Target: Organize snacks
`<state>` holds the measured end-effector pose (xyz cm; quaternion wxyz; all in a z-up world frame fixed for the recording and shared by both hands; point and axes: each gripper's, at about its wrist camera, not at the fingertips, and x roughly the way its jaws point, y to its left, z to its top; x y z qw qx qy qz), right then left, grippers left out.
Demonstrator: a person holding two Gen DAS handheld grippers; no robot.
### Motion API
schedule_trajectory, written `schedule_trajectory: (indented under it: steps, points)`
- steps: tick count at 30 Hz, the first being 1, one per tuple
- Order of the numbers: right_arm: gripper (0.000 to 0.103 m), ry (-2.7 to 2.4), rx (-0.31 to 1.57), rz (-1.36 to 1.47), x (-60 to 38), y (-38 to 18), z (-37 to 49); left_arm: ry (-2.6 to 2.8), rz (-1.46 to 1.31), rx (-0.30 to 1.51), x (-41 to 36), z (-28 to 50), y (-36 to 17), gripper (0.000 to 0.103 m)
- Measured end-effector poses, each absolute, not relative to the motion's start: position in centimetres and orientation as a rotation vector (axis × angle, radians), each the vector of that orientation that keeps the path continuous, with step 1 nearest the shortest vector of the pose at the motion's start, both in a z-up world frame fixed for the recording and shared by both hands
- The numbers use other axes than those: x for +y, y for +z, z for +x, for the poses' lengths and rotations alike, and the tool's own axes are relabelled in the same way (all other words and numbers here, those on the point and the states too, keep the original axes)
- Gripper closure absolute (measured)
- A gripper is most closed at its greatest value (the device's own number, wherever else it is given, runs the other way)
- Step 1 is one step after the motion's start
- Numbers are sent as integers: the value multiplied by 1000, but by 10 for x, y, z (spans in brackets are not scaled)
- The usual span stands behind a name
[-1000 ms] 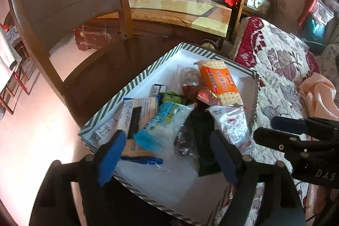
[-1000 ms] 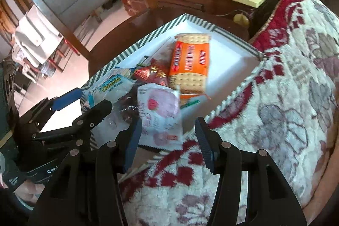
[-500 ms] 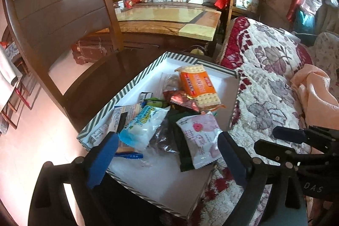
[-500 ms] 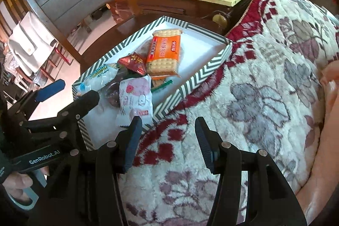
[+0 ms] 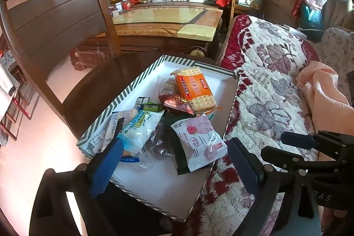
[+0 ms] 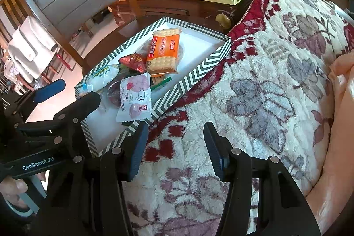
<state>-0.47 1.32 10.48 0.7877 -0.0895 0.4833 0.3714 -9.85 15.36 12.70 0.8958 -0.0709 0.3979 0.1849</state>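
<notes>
A white box with a green-striped rim point(image 5: 132, 89) point(image 6: 194, 78) rests on a dark wooden chair seat and holds several snack packets. Among them are an orange cracker pack point(image 5: 194, 89) point(image 6: 164, 52), a pink-and-white pack point(image 5: 199, 143) point(image 6: 135, 96), a red wrapper point(image 5: 177, 104) point(image 6: 132, 61) and a blue-and-white pack point(image 5: 141, 127) point(image 6: 102, 78). My left gripper point(image 5: 174, 167) is open and empty above the box's near end. My right gripper point(image 6: 174, 147) is open and empty over the floral blanket point(image 6: 265, 85), right of the box.
The chair back point(image 5: 53, 14) rises at the left. A glossy low table point(image 5: 163, 19) stands behind the box. The floral blanket point(image 5: 265, 85) covers the sofa on the right, with a peach cloth point(image 5: 327, 98) on it.
Both grippers have pulled back and up from the box, so the box looks smaller. The right gripper has swung right, over the blanket. The snacks have not moved.
</notes>
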Motion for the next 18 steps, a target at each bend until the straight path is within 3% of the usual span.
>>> schedule_trajectory:
  steps: [18]
  points:
    - [51,802,1064,-213,13,101,-5,384,-143,819,151,-100,124,7]
